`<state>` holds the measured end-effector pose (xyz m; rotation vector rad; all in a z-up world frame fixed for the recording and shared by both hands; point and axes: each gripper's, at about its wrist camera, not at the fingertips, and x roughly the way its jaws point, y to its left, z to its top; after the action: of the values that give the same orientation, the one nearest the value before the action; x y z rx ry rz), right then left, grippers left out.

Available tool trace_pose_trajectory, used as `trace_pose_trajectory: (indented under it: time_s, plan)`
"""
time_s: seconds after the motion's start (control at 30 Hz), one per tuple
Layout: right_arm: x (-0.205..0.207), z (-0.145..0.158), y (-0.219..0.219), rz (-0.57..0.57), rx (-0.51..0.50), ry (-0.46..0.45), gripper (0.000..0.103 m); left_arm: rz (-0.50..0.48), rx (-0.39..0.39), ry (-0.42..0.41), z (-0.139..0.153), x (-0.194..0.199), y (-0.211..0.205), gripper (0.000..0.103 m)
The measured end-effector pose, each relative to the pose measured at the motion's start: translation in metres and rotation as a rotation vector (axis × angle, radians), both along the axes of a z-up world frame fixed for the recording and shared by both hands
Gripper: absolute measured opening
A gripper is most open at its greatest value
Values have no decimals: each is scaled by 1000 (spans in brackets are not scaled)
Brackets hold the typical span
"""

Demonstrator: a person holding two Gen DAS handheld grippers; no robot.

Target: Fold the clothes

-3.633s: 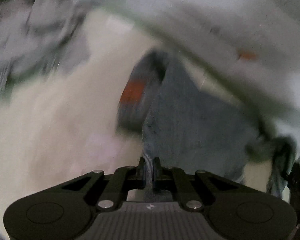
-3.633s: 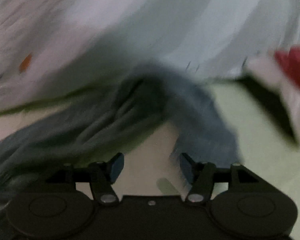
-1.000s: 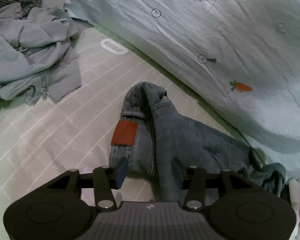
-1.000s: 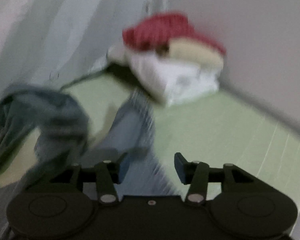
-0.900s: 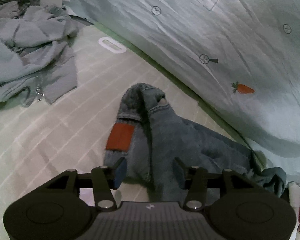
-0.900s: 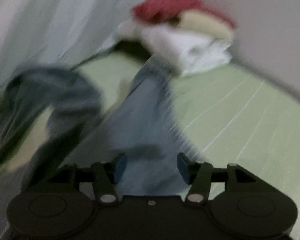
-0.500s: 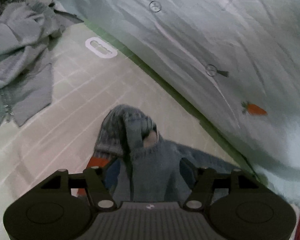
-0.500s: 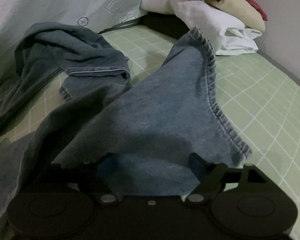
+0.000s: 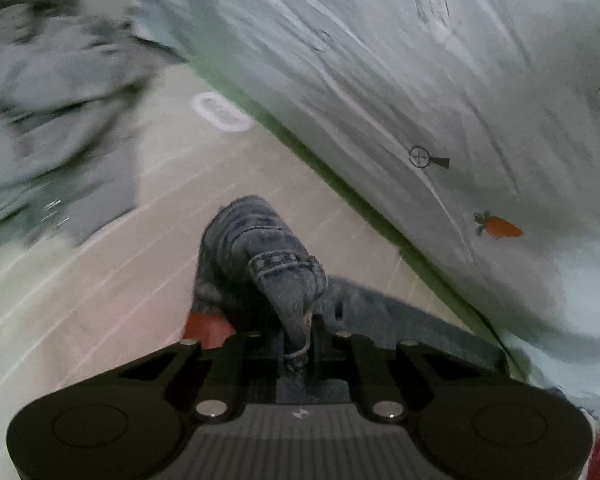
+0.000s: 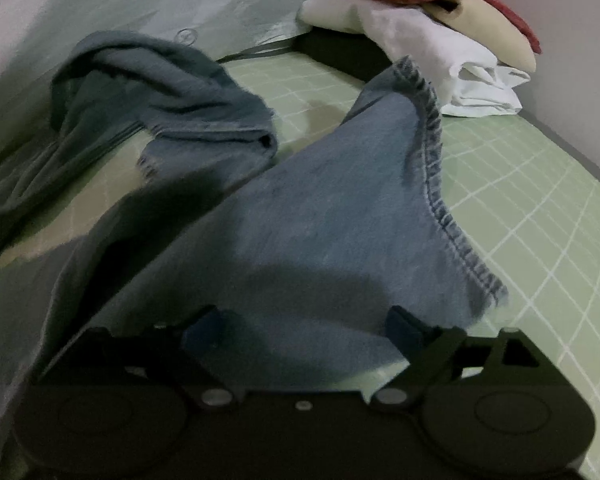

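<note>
Left gripper [image 9: 296,344] closing, pinching jeans [image 9: 268,264] waistband (bunched), right gripper [image 10: 306,330] opening, denim between.

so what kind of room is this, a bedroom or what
Most likely a bedroom, with the work done on a bed: a green checked sheet, a pale duvet printed with a carrot bunched along one side, and clothes lying about, including jeans and a stack of folded clothes by the wall.

The blue jeans [image 9: 260,264] lay crumpled on the green checked bed [image 10: 540,184], waistband bunched upward, one hemmed leg [image 10: 340,216] spread flat, the other twisted.
</note>
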<state>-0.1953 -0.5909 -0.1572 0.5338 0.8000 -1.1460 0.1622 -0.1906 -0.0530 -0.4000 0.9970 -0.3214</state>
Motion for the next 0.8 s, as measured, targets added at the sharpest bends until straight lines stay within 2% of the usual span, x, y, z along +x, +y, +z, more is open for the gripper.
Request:
trace_pose_trajectory:
  time_s: [0.17,0.33,0.37,0.47,0.53,0.6,0.7,0.77,0.8]
  plan:
    - [-15,-2,19,47,-2,-25,93,18,-12,123,-19,-85,52,13]
    - [-22,-3,27,71,-20,-32,93,-8,0,268,-56,-144,68,15]
    - [-23,-3,28,73,-21,-32,93,-11,2,280,-59,-150,71,18]
    - [-26,-2,32,82,-9,-32,96,22,40,249,-48,-157,82,22]
    - [-29,-3,37,79,-5,-42,99,63,32,217,-41,-158,92,26]
    - [-32,-5,41,67,-2,-55,100,103,5,198,-39,-155,105,43]
    - [-31,-6,45,49,-1,-54,101,148,-27,229,-45,-139,114,57]
    - [-29,-6,46,19,9,-53,101,139,-48,279,-55,-126,113,64]
    - [-28,-6,47,7,12,-51,102,137,-61,310,-61,-119,113,64]
